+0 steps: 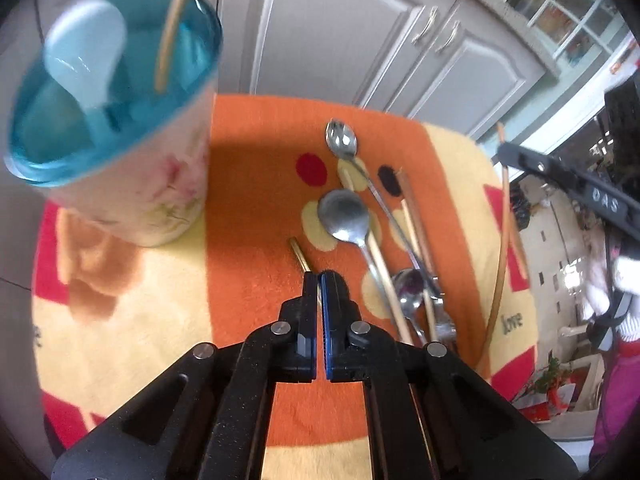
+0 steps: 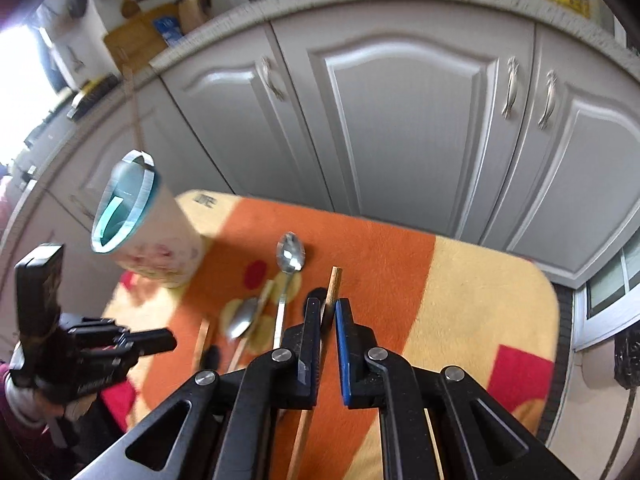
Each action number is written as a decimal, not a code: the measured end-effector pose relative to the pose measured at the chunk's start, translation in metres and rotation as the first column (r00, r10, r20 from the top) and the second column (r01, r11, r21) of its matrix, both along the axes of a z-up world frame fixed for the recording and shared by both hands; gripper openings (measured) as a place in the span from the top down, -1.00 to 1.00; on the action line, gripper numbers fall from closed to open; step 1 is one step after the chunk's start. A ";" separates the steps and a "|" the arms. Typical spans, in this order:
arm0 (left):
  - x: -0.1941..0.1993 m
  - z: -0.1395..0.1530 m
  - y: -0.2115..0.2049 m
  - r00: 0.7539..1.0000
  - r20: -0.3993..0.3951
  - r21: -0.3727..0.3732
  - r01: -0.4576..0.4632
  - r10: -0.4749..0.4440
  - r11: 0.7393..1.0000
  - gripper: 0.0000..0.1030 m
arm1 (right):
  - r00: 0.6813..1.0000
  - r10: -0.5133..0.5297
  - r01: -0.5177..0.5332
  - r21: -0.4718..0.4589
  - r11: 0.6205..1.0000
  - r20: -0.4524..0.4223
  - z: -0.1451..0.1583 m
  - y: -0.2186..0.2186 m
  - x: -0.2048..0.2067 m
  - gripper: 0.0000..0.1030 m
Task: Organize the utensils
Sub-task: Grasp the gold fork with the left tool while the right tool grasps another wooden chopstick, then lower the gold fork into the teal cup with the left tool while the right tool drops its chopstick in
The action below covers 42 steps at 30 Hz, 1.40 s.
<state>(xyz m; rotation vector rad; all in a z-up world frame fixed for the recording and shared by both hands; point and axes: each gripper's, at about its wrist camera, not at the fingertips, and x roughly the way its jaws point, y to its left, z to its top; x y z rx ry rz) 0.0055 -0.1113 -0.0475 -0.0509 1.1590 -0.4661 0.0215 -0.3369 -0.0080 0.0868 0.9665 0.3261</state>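
Note:
My left gripper (image 1: 321,280) is shut just above the orange and yellow mat (image 1: 256,200). A chopstick end (image 1: 298,254) pokes out beside its left fingertip, and I cannot tell whether it is pinched. Metal spoons (image 1: 344,214) and more chopsticks (image 1: 380,256) lie to the right. The flowered cup (image 1: 132,184) with a blue inside holds a white spoon (image 1: 86,52) and a stick. My right gripper (image 2: 328,304) is shut on a wooden chopstick (image 2: 334,284), raised over the mat (image 2: 380,260). The cup (image 2: 160,240), a spoon (image 2: 291,252) and the left gripper (image 2: 174,340) lie to its left.
Grey cabinet doors (image 2: 408,120) rise straight behind the mat. A worktop with a cutting board (image 2: 136,36) is at the upper left. The mat's rounded far right corner (image 2: 536,280) drops to the floor. A person's clothing (image 1: 616,380) shows at the right edge.

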 end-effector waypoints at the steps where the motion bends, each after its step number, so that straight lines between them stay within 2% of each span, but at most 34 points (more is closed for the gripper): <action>1: -0.004 0.006 0.002 1.000 0.016 -0.006 0.003 -0.003 1.000 0.99 | 1.000 0.002 -0.002 0.000 1.000 0.011 0.005 -0.001 -0.009 0.87; 4: -0.011 0.011 0.005 1.000 0.027 -0.002 0.008 -0.008 1.000 0.99 | 0.999 0.015 -0.015 -0.001 1.000 0.040 0.021 -0.003 -0.026 0.87; 8: -0.009 0.002 0.004 1.000 -0.016 -0.017 -0.022 0.021 1.000 0.91 | 0.998 0.013 -0.012 -0.018 1.000 0.056 0.029 -0.003 -0.036 0.87; 9: -0.009 -0.001 0.000 1.000 -0.022 -0.013 -0.015 0.014 1.000 0.84 | 0.998 0.012 -0.012 -0.015 1.000 0.060 0.031 -0.003 -0.038 0.87; 11: -0.007 -0.008 -0.014 0.999 -0.045 0.001 0.000 0.000 1.000 0.34 | 0.998 0.014 -0.013 -0.018 1.000 0.064 0.031 -0.003 -0.042 0.87; 12: -0.006 -0.013 -0.019 0.999 -0.054 0.012 -0.002 0.002 1.000 0.30 | 0.998 0.017 -0.015 -0.020 1.000 0.066 0.033 -0.003 -0.043 0.87; 19: 0.023 -0.046 -0.032 0.993 -0.097 0.074 -0.066 0.073 0.995 0.34 | 0.996 0.034 -0.032 -0.018 0.999 0.080 0.043 0.000 -0.052 0.88; 22: 0.024 -0.049 -0.035 0.997 -0.063 0.103 -0.041 0.048 0.994 0.83 | 0.995 0.043 -0.041 -0.022 0.999 0.089 0.047 0.003 -0.058 0.88; 25: 0.020 -0.045 -0.028 0.996 -0.075 0.065 -0.036 0.041 0.997 0.85 | 0.993 0.045 -0.043 -0.018 0.999 0.105 0.053 0.004 -0.064 0.88; 28: 0.010 -0.028 -0.017 0.998 -0.039 0.029 -0.038 0.039 0.999 0.85 | 0.992 0.051 -0.049 -0.019 0.999 0.113 0.055 0.005 -0.067 0.88; 32: -0.005 0.000 -0.008 1.000 0.014 -0.002 -0.028 0.028 1.000 0.88 | 0.999 0.031 -0.030 -0.032 0.999 0.038 0.032 0.004 -0.056 0.88; 35: -0.014 0.018 -0.001 0.998 0.043 -0.027 -0.033 0.034 0.999 0.89 | 0.998 0.016 -0.021 -0.085 0.996 -0.068 -0.013 0.009 -0.035 0.86; 40: -0.025 0.037 0.008 0.996 0.076 -0.046 -0.040 0.043 0.998 0.90 | 0.977 -0.004 -0.019 -0.106 0.994 -0.215 -0.075 0.019 -0.010 0.80; 42: -0.028 0.041 0.010 0.996 0.076 -0.052 -0.040 0.044 0.998 0.90 | 0.970 -0.024 -0.010 -0.136 0.991 -0.242 -0.090 0.021 -0.001 0.59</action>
